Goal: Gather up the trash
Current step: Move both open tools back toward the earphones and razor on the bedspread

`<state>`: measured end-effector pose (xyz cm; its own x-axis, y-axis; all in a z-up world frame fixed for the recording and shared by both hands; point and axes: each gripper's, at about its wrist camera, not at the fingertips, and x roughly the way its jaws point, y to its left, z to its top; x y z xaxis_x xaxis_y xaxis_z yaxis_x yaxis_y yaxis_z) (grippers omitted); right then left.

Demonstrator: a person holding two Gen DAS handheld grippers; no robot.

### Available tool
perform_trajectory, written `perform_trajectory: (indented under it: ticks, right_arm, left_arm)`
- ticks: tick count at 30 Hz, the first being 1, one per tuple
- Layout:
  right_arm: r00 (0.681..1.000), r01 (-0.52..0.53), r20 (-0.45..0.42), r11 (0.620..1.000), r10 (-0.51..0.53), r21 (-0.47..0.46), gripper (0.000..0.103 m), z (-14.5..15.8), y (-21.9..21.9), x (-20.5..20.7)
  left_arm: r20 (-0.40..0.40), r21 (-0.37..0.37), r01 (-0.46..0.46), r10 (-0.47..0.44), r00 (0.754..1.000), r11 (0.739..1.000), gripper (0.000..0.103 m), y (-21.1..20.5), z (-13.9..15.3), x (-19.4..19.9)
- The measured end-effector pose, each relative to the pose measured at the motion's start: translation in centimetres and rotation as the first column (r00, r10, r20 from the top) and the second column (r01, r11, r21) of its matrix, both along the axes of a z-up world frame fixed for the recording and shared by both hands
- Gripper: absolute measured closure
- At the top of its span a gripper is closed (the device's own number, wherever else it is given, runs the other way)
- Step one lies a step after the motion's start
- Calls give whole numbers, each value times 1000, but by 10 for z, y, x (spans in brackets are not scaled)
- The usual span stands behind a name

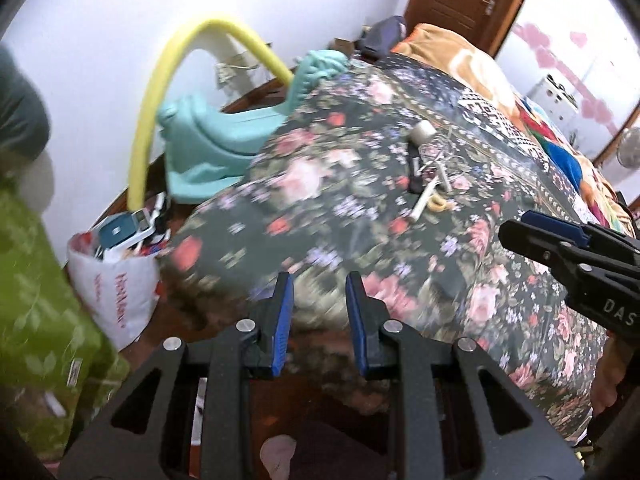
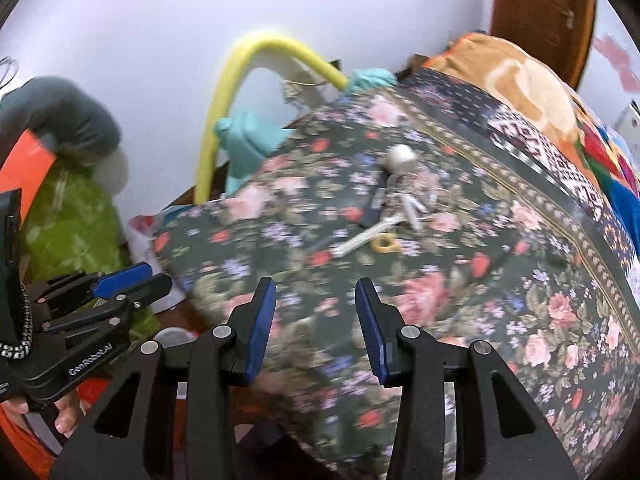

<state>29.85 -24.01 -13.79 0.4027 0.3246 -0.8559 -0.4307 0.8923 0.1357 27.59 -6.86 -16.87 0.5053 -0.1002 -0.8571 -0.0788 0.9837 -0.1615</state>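
The trash is a small heap of litter [image 1: 430,178] lying in the middle of the bed [image 1: 520,288], on the dark floral bedspread: a pale roundish cap or roll, a dark flat strip, a few white sticks or tubes, some tangled thin wire and a yellow ring [image 2: 385,244]. It sits loose on top of the cloth, well away from the edges, which suggests it was dropped there rather than stored. What each piece really is stays uncertain, since both views are smeared.

Off the near corner of the bed, on the floor, stands a white plastic bag [image 1: 116,284] already stuffed with packaging. Its mouth gapes upward, so it looks like the place where the collected pieces are meant to go. Behind it a yellow hose [image 1: 176,80] arches over a mint-green plastic piece [image 1: 212,136] against the wall.

The left claw [image 1: 319,316] hangs over the bed's near edge, its blue pads parted a little with nothing between them. The right claw [image 2: 316,326] is likewise released and empty, its gap somewhat wider, and it points down toward the bedspread short of the litter. Both are apart from the heap, so I judge the pick-up not yet begun; the sticks and ring seem the easiest first grabs.
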Motion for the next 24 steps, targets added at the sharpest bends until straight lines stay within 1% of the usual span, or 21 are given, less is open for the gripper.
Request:
perform_trajectory:
  ticks: [2, 6, 8, 9, 11, 14, 17, 20, 21, 22, 23, 24]
  right_arm:
    - [1000, 21, -11, 1000, -21, -12, 65, -9, -9, 12]
    - [998, 39, -56, 999, -41, -30, 65, -37, -22, 41]
    - [997, 36, -73, 999, -39, -36, 60, -48, -24, 52]
    - [996, 35, -78, 998, -38, -43, 57, -56, -24, 59]
    - [996, 32, -84, 998, -36, -45, 56, -65, -22, 67]
    - [994, 11, -106, 999, -14, -33, 56, -81, -15, 82]
    - [997, -15, -78, 998, 10, -65, 56, -91, -6, 88]
    - [999, -54, -6, 990, 54, -128, 56, -97, 2, 87]
    - [998, -63, 8, 989, 65, -134, 58, -98, 2, 87]
    - [997, -73, 23, 989, 76, -129, 70, -98, 1, 86]
    - [996, -87, 27, 990, 91, -115, 77, -97, -1, 84]
    - [995, -90, 28, 990, 94, -108, 78, -96, -3, 83]
  left_arm:
    - [-2, -8, 20, -20, 1000, 1000, 77, -8, -6, 15]
    - [-12, -25, 49, -50, 999, 998, 77, -20, -21, 44]
    - [-5, -20, 69, -69, 998, 997, 77, -24, -26, 54]
    - [1, -18, 75, -75, 997, 997, 75, -25, -29, 57]
    - [4, -5, 88, -88, 996, 996, 66, -27, -36, 66]
    - [-4, 12, 109, -109, 994, 994, 65, -30, -45, 77]
    - [-21, 1, 125, -125, 992, 992, 65, -33, -53, 87]
    - [-20, -8, 140, -140, 990, 990, 65, -35, -54, 96]
    - [-17, -9, 145, -145, 989, 989, 65, -37, -54, 99]
    - [-14, -10, 150, -150, 989, 989, 65, -39, -54, 102]
    - [-11, -11, 159, -159, 987, 987, 65, -42, -54, 105]
    - [-7, -14, 167, -167, 986, 986, 65, -45, -53, 108]
